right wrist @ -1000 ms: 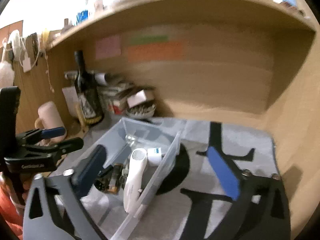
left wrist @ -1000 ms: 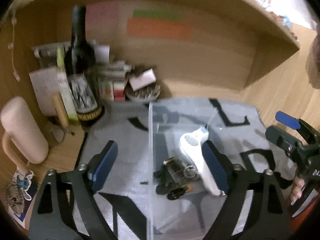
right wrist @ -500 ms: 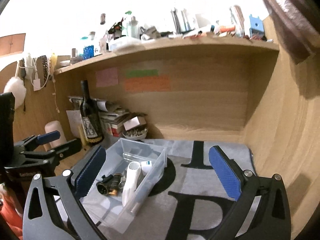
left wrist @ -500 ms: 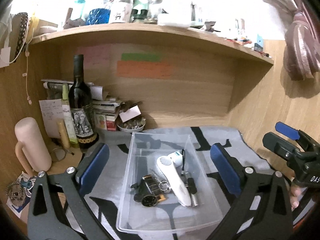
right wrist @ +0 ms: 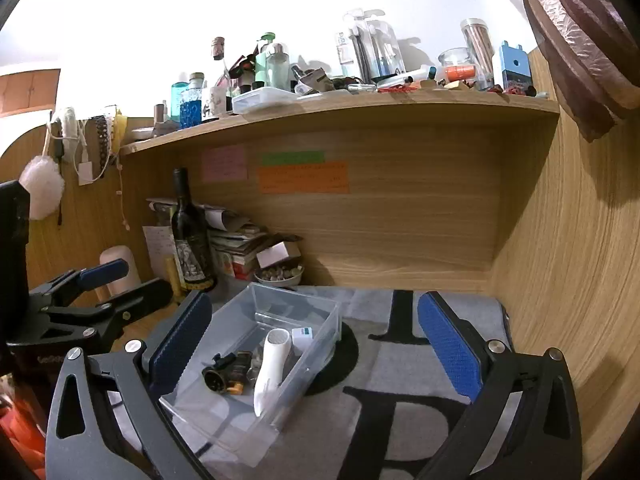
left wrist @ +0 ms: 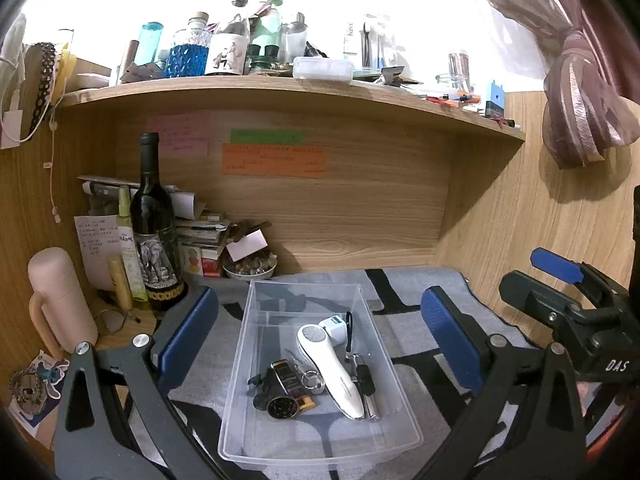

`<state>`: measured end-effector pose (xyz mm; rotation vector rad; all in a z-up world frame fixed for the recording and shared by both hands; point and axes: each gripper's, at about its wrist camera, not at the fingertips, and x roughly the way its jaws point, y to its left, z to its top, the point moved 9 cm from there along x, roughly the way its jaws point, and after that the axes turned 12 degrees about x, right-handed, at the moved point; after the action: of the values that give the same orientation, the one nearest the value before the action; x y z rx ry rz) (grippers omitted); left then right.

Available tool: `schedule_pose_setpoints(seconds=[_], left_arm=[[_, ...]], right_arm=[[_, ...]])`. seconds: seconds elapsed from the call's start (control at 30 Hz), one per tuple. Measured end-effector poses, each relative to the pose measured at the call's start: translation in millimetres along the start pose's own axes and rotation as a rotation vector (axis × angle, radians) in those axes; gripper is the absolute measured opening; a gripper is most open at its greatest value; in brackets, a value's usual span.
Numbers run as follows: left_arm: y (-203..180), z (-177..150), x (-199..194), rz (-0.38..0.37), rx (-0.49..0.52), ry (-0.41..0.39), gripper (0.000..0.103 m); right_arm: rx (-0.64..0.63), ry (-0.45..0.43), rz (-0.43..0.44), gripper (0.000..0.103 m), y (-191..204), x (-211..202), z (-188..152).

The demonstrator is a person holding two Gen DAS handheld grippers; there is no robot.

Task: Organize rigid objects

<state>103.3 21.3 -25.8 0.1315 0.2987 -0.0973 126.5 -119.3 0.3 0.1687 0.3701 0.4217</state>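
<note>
Nearest you, your left gripper (left wrist: 320, 332) has its jaws spread wide and has just finished opening them; nothing is pinched, though from its camera the bin (left wrist: 244, 364) sits framed in the gap, which makes sense if you mean to leave the load where it lies. Your right gripper (right wrist: 314, 340) is just as wide and empty, hanging over the grey mat (right wrist: 400, 380) beside the bin's right wall, out of the way of the other hand.

The bin rests flat on the mat, so it can't slide on the wood. Inside it lie the task's things, gathered toward the near end: a white handset (left wrist: 328, 364) on a slant, a small white cube (left wrist: 334, 326) touching its head, a black round-ended piece (left wrist: 280, 404) to its left with a key ring (left wrist: 312, 382) between them, and a slim dark stick (left wrist: 366, 380) along its right side. The far half of the bin is bare. I judge the sorting close to done, since no loose rigid item shows on the mat.

Further back the clutter is parked against the left corner: a pink flask (left wrist: 60, 300), a wine bottle (left wrist: 154, 232), stacked papers and a bowl (left wrist: 250, 270), leaving your working space free. Above all this a shelf (left wrist: 280, 88) carries bottles
</note>
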Motion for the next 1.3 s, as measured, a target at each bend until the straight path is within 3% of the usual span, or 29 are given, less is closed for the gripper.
schedule_pose_setpoints(seconds=[1.3], left_arm=[[0,-3,13,-0.031,-0.007,0.020,0.103]], right_arm=[[0.008,0.015,-0.022,0.103,-3,8,-2]])
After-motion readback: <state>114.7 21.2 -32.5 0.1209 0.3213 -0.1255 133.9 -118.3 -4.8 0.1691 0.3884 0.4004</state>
